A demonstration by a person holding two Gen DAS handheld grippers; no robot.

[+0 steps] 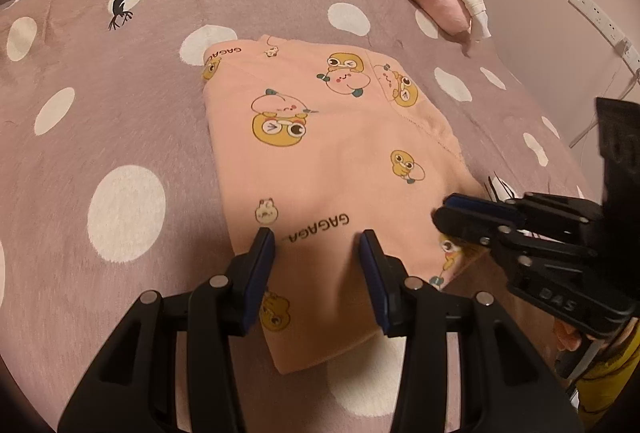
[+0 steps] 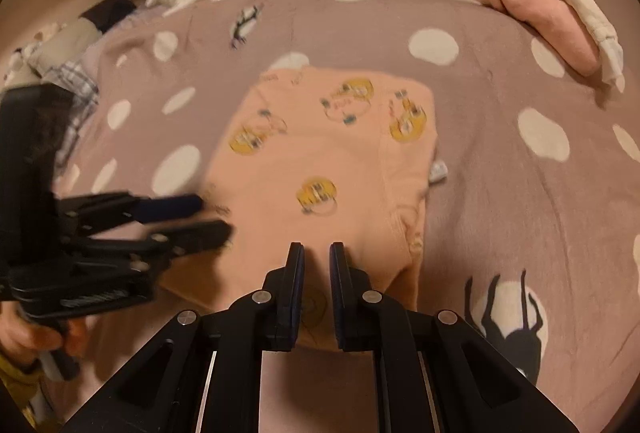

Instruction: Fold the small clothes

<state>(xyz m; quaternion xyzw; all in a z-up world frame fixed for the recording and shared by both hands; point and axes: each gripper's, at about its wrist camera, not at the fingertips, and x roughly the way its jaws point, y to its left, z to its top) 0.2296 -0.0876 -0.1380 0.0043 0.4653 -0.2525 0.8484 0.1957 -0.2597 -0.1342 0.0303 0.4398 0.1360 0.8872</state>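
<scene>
The mauve polka-dot bed blanket [image 1: 120, 113] has the peach cartoon-print folded garment [image 1: 340, 153] lying flat, long axis running away from both claws; left claw [image 1: 318, 239] spread wide over the near edge; right claw [image 2: 316, 253] nearly closed, gripping nothing.

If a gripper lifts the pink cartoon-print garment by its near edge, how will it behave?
The pink garment lies flat in soft folded layers, so it would likely droop and unfold. It looks thin, probably light. The bedspread looks fuzzy, so pushing may bunch it rather than slide it.
</scene>
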